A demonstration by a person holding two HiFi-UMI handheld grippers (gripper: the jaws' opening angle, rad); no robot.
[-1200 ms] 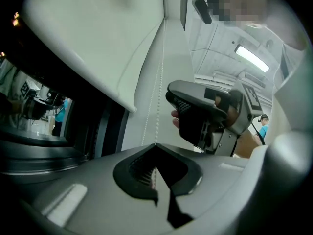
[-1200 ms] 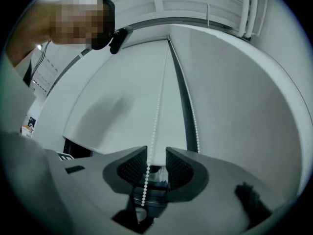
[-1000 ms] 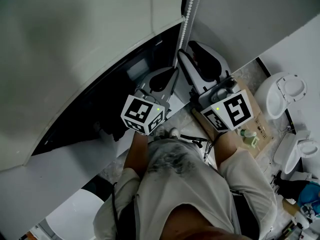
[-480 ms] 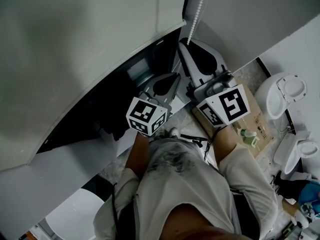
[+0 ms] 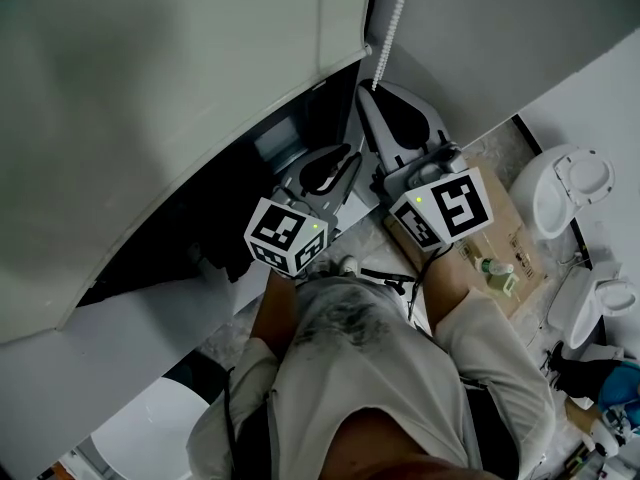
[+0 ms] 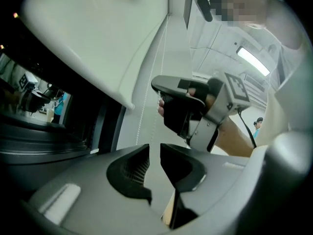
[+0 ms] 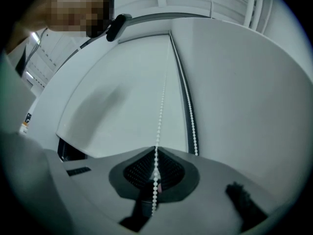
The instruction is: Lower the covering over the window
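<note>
A white roller blind (image 5: 180, 88) hangs partway over the dark window (image 5: 200, 218). Its bead chain (image 5: 395, 18) comes down at the top centre. My right gripper (image 5: 375, 98) points up at it. In the right gripper view that gripper (image 7: 155, 168) has just been closing and is shut on one strand of the chain (image 7: 161, 106), with the second strand (image 7: 191, 121) loose beside it. Lower down, my left gripper (image 5: 338, 163) has just been opening. In the left gripper view its jaws (image 6: 155, 153) stand slightly apart without pressing on the chain (image 6: 142, 119). The right gripper (image 6: 186, 106) shows above them.
The blind's bottom bar (image 5: 250, 133) slants across the window. White toilets (image 5: 565, 183) stand on the floor at the right, next to a cardboard box (image 5: 515, 243) with a bottle (image 5: 495, 268) on it. A white sill (image 5: 120, 353) runs below the window.
The right gripper's jaws have closed on the bead chain. The left gripper's jaws, shut on the chain before, have parted. Neither hand has shifted much.
</note>
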